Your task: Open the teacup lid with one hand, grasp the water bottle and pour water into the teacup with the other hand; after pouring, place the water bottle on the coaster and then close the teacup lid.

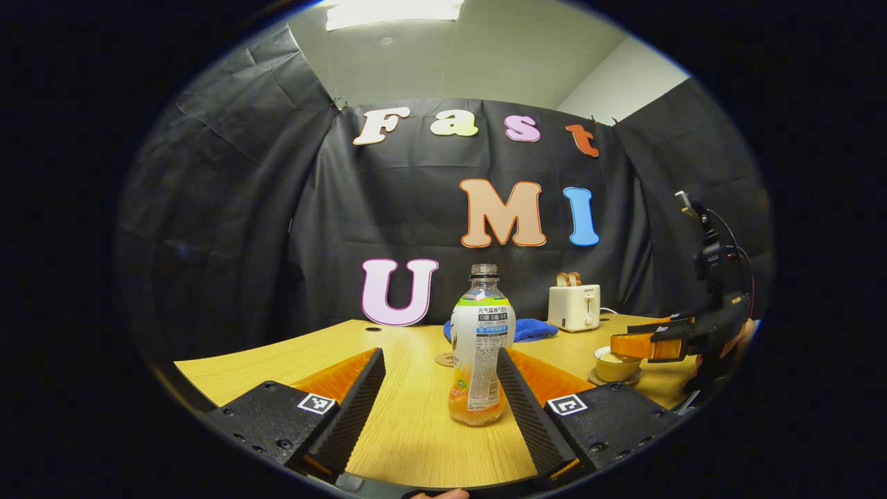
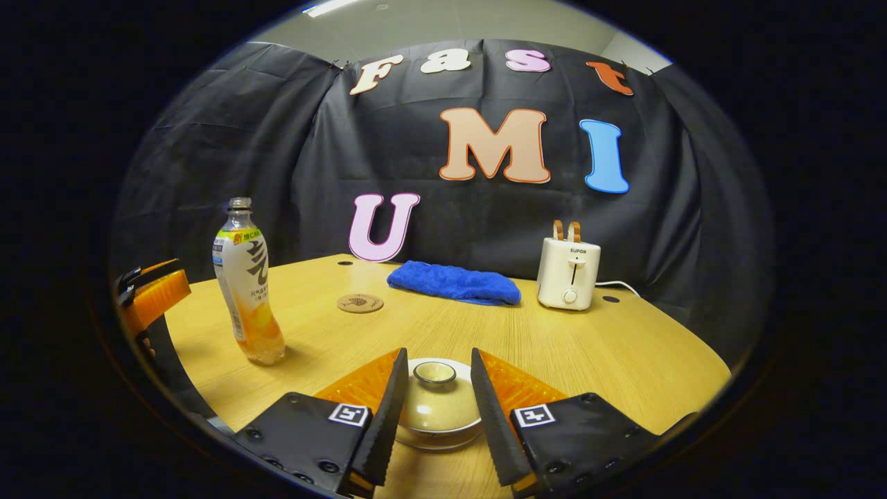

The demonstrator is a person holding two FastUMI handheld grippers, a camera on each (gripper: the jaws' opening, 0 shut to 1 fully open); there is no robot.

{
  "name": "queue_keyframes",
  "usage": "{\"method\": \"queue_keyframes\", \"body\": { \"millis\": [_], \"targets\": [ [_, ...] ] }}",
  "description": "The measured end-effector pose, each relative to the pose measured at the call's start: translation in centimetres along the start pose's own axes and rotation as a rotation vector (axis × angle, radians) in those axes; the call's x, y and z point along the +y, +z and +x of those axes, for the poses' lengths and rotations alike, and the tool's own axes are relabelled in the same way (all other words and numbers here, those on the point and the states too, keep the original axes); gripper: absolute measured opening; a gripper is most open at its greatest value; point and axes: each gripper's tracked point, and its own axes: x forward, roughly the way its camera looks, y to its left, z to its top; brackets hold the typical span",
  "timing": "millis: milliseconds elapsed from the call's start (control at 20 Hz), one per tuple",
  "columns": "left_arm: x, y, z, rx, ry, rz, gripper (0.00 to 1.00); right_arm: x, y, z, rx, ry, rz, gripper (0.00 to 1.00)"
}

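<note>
While both stand wide, left tool (image 1: 441, 364) flanks water bottle (image 1: 481, 344), right tool (image 2: 436, 367) straddles teacup lid (image 2: 434, 398).

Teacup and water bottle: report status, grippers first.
Left gripper open, fingers flanking the water bottle, no squeeze yet. Right gripper open, fingers straddling the teacup lid, lid still on. Coaster bare; nothing in the way.

Left gripper (image 1: 438, 360), held level and low over the worktop, jaws spread wide apart and gripping nothing. Right gripper (image 2: 436, 364), also level and low, jaws parted with a narrower gap, closed on nothing. In the left gripper view the right gripper (image 1: 641, 339) reaches in from the right edge, a hand (image 1: 734, 339) behind it.
</note>
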Motion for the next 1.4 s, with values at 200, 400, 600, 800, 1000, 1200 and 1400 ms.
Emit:
{"method": "queue_keyframes", "body": {
  "millis": [200,400,600,800,1000,1200,1400],
  "targets": [
    [-0.2,0.1,-0.1,-0.003,-0.005,-0.001,0.95,0.5,0.3,0.0,0.008,0.016,-0.007,0.63],
    [-0.2,0.3,0.0,-0.009,-0.003,0.001,0.94,0.6,0.1,0.5,0.001,0.011,-0.044,0.43],
    [-0.5,0.0,0.0,-0.002,-0.014,-0.005,0.95,0.6,-0.1,0.2,0.021,0.023,-0.022,0.27],
    [-0.7,0.2,0.1,-0.005,-0.021,-0.007,0.95,0.5,0.4,0.3,0.023,0.021,-0.018,0.28],
    [-1.6,-0.2,0.4,0.004,-0.055,-0.017,0.95,0.2,2.0,0.0,-0.017,0.02,0.004,0.28],
    [-2.7,-0.5,0.9,0.021,-0.093,-0.028,0.95,-0.3,3.3,-0.3,-0.039,0.015,0.013,0.28],
    [-3.5,-1.0,1.5,0.036,-0.118,-0.042,0.92,-0.9,4.3,-1.2,-0.06,0.009,0.027,0.28]
  ]
}}
